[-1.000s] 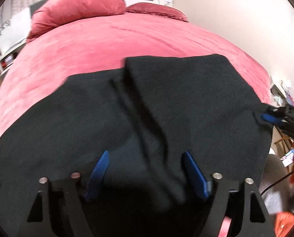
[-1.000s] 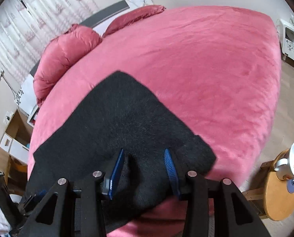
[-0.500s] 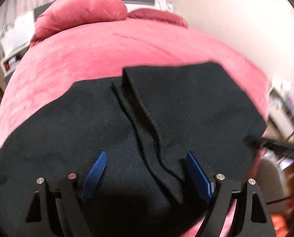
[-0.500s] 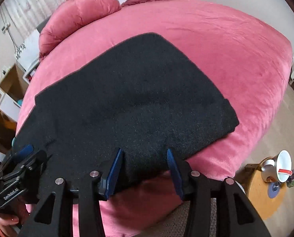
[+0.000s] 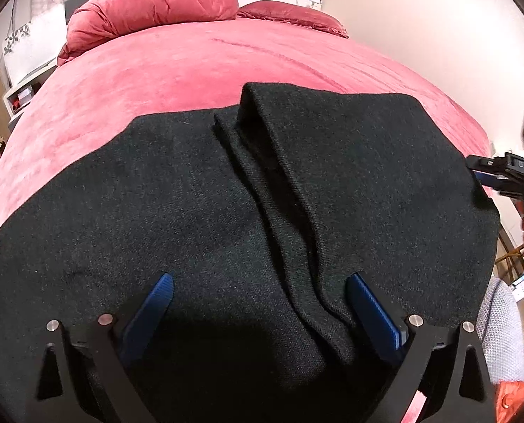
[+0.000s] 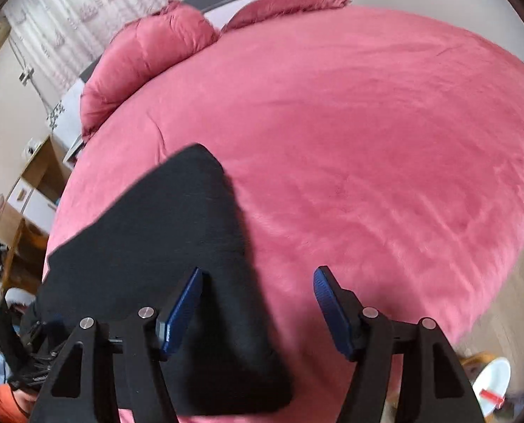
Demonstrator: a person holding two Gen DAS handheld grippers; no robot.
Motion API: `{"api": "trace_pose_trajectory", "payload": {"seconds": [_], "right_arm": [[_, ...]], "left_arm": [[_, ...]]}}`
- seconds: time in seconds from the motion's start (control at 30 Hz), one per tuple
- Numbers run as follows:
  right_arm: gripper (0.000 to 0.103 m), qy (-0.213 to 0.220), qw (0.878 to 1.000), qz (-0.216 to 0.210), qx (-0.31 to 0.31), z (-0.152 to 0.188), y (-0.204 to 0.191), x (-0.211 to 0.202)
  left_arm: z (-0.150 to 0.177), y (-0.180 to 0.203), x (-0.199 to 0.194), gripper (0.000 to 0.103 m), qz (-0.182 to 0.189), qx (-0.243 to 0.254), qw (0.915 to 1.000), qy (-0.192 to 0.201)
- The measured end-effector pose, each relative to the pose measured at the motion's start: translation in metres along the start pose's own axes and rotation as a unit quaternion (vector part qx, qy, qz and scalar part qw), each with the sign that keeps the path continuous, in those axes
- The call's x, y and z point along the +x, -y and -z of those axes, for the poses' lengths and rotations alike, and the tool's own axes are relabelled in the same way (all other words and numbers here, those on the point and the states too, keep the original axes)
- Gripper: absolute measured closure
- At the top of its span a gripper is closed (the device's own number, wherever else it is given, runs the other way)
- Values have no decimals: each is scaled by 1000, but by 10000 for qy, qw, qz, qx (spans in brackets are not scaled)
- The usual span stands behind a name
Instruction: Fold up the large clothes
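From the left wrist, the large black woven garment [image 5: 198, 211] lies spread on the pink velvety bed [image 5: 191, 63], one panel already doubled over along a ridge at its middle. The left tool [image 5: 258, 308] hovers over it, jaws apart, empty.

From the right wrist, the right tool [image 6: 258, 299] is likewise apart, over the garment's edge. Judging by its spread, further folds remain.
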State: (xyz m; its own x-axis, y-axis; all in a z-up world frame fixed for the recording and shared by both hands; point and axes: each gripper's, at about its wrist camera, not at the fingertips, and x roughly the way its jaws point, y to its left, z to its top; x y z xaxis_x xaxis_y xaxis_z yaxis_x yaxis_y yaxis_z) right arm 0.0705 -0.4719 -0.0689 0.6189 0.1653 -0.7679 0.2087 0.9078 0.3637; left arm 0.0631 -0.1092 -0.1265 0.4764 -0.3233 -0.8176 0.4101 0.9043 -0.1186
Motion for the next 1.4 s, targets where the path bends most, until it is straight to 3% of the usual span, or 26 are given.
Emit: {"api": "trace_pose_trajectory", "payload": {"seconds": [0.07,0.23,0.4,0.5,0.53,0.63,0.77,0.87,1.03,1.23,1.4], "right_arm": [[36,-166,9974,-677,187,4,4,7],[36,-621,9774,-1979,419,9,9,39],[36,-582,9804,-1875,151,1,-14,62],[54,-618,9890,-1316,-279,-3,-30,62],[63,-638,9896,-1245,-327,-2,-30,56],[73,-759,9918,-1026,52,-1,-29,40],[76,-713,9942,-807,1,-14,-56,12],[79,-676,9927,-1002,17,-21,-86,-18],[80,-779,9884,-1305,-19,-26,-155,-54],[80,-712,9864,-1379,-544,-8,-258,-86],[80,-665,9796,-1604,-1010,16,-350,-92]], "left_arm": [[-15,7,2,1,-12,13,10000,10],[-10,13,22,0,-21,9,10000,34],[-9,13,21,0,-5,-7,10000,95],[-10,13,21,0,25,-54,9999,86],[-11,14,19,0,26,-92,9999,41],[-10,7,5,1,58,-266,9996,-4],[4,-18,-27,2,-45,-495,9985,214],[17,-44,-52,2,-370,-563,9967,459],[45,-99,-89,2,-949,-995,9881,694],[86,-170,-129,2,-1109,-1881,9708,996],[109,-210,-159,2,-1173,-2281,9585,1246]]}}
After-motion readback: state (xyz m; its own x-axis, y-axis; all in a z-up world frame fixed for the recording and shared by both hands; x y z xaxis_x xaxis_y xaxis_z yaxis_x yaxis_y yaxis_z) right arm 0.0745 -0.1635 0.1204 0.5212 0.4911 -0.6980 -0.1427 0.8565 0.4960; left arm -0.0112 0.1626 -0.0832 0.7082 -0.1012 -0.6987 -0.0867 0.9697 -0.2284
